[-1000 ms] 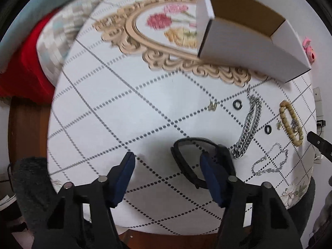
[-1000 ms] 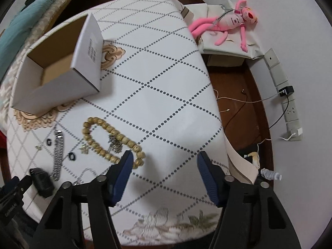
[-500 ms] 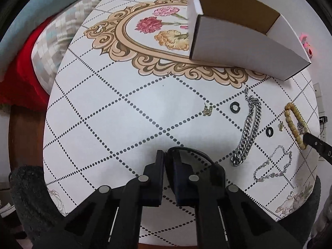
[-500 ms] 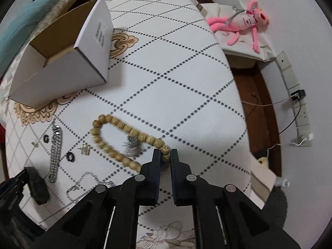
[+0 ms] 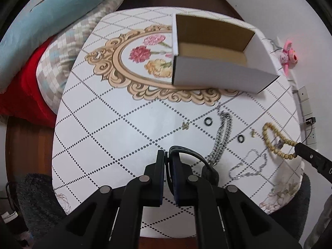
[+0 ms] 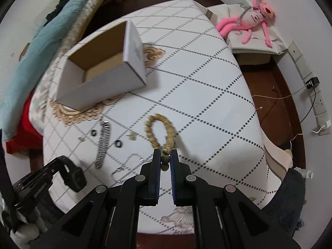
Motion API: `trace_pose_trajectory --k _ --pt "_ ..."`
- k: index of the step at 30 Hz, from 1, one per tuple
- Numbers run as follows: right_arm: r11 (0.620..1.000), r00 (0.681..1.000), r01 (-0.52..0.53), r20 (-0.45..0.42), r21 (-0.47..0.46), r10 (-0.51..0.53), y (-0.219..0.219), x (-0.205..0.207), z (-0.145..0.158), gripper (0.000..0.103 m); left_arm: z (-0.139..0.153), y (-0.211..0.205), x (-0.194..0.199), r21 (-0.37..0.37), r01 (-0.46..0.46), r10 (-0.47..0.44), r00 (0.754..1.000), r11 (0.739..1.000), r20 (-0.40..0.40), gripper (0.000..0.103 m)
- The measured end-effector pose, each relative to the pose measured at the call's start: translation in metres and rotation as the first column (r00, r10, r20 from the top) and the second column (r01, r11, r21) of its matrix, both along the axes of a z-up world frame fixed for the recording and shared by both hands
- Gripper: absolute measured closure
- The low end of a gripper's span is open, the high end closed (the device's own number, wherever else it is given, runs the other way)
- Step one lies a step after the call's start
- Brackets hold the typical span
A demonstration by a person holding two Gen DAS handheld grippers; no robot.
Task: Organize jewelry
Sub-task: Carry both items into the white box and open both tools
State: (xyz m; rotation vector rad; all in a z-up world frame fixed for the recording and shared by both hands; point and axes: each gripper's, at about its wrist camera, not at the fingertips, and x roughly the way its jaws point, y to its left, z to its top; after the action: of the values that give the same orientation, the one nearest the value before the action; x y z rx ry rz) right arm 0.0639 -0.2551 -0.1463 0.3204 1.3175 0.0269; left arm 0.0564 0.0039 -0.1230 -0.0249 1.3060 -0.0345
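Note:
My left gripper [image 5: 167, 155] is shut on a black watch band [image 5: 192, 155] and holds it above the table's near edge; the watch also shows in the right wrist view [image 6: 72, 174]. My right gripper [image 6: 165, 155] is shut on a wooden bead bracelet [image 6: 159, 128], which hangs lifted off the cloth; it also shows in the left wrist view [image 5: 274, 143]. An open white cardboard box [image 5: 215, 56] stands at the back of the table. A silver chain bracelet [image 5: 223, 137], a thin silver necklace [image 5: 247, 164], two black rings [image 5: 208, 122] and small gold charms [image 5: 185, 125] lie on the cloth.
The table carries a white cloth [image 5: 116, 112] with dotted diamonds and a floral medallion. A bed with red and blue bedding [image 5: 31, 62] lies to the left. A pink plush toy [image 6: 249, 18], wall sockets and cables are to the right on the floor side.
Both grippers went from open to shut, the left on the watch band and the right on the bead bracelet. Both have since risen, lifting their items off the cloth.

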Motion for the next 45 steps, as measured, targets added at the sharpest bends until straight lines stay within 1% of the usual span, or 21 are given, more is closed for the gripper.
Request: trace_pose_trajectory --k 1,2,6,11,17,20,23,25,29,32,35,37,38,39,40,41,42,43,44,45 --pt "1.0 1.0 -0.003 0.006 0.005 0.003 -0.001 0.001 0.004 0.094 0.004 -0.002 0.0 -0.005 0.001 -0.001 1.0 1.0 0.01 0.099" --pt "1.0 1.0 -0.006 0.015 0.014 0.006 0.0 0.001 0.009 0.094 0.003 -0.009 0.008 -0.006 0.001 -0.001 1.0 1.0 0.02 0.099" --pt "0.999 0.998 -0.024 0.059 0.037 0.022 0.003 0.005 0.033 0.094 0.026 -0.017 0.011 -0.025 0.01 -0.009 0.998 1.0 0.059 0.099" --pt "0.997 0.992 -0.053 0.122 0.064 0.045 0.01 0.017 0.067 0.094 0.051 -0.023 0.027 -0.058 0.025 -0.018 0.994 0.998 0.108 0.099" --pt "0.989 0.973 -0.11 0.215 0.096 0.087 0.023 0.049 0.113 0.094 0.075 -0.033 0.064 -0.088 0.057 -0.043 0.987 0.995 0.154 0.099" --pt "0.988 0.963 -0.131 0.246 0.085 0.107 0.033 0.074 0.125 0.094 0.08 -0.036 0.09 -0.09 0.075 -0.06 0.985 0.993 0.16 0.099" --pt "0.987 0.962 -0.143 0.246 0.076 0.121 0.041 0.101 0.126 0.094 0.077 -0.037 0.116 -0.096 0.077 -0.063 0.987 0.992 0.149 0.099" --pt "0.987 0.965 -0.146 0.23 0.07 0.126 0.045 0.121 0.12 0.094 0.071 -0.034 0.135 -0.12 0.071 -0.056 0.991 0.99 0.125 0.099" --pt "0.987 0.977 -0.13 0.182 0.091 0.112 0.045 0.154 0.101 0.094 0.057 -0.033 0.164 -0.156 0.064 -0.053 0.996 0.986 0.076 0.098" --pt "0.988 0.982 -0.129 0.151 0.085 0.115 0.045 0.172 0.087 0.094 0.045 -0.035 0.182 -0.165 0.045 -0.043 0.999 0.985 0.013 0.092" --pt "0.986 0.983 -0.138 0.134 0.093 0.125 0.047 0.185 0.077 0.094 0.034 -0.033 0.195 -0.214 0.024 -0.033 0.999 0.977 -0.035 0.089" --pt "0.982 0.985 -0.144 0.109 0.125 0.131 0.047 0.195 0.068 0.094 0.033 -0.033 0.199 -0.22 0.012 -0.023 0.999 0.975 -0.049 0.075" --pt "0.979 0.988 -0.14 0.089 0.148 0.127 0.046 0.198 0.063 0.093 0.035 -0.034 0.2 -0.211 0.012 -0.022 0.999 0.977 -0.041 0.054" --pt "0.975 0.989 -0.142 0.056 0.171 0.134 0.045 0.202 0.056 0.093 0.038 -0.033 0.199 -0.204 0.014 -0.02 0.999 0.979 -0.025 0.037" --pt "0.973 0.99 -0.141 0.037 0.181 0.136 0.044 0.204 0.05 0.093 0.041 -0.032 0.197 -0.197 0.011 -0.013 1.0 0.98 -0.01 0.033" --pt "0.974 0.99 -0.14 0.031 0.18 0.136 0.044 0.203 0.047 0.09 0.044 -0.031 0.196 -0.192 0.008 -0.006 1.0 0.981 0.008 0.032" --pt "0.974 0.99 -0.144 0.025 0.174 0.141 0.044 0.202 0.044 0.077 0.046 -0.03 0.196 -0.186 0.009 -0.006 1.0 0.983 0.021 0.032" --pt "0.976 0.99 -0.144 0.024 0.165 0.142 0.043 0.2 0.043 0.068 0.048 -0.029 0.194 -0.168 0.009 -0.004 1.0 0.986 0.029 0.031" --pt "0.978 0.99 -0.143 0.027 0.151 0.141 0.042 0.198 0.042 0.052 0.048 -0.029 0.194 -0.151 0.008 -0.003 0.999 0.988 0.036 0.029" --pt "0.98 0.99 -0.141 0.031 0.141 0.138 0.04 0.197 0.042 0.047 0.049 -0.028 0.191 -0.132 0.008 -0.002 0.999 0.991 0.05 0.021"
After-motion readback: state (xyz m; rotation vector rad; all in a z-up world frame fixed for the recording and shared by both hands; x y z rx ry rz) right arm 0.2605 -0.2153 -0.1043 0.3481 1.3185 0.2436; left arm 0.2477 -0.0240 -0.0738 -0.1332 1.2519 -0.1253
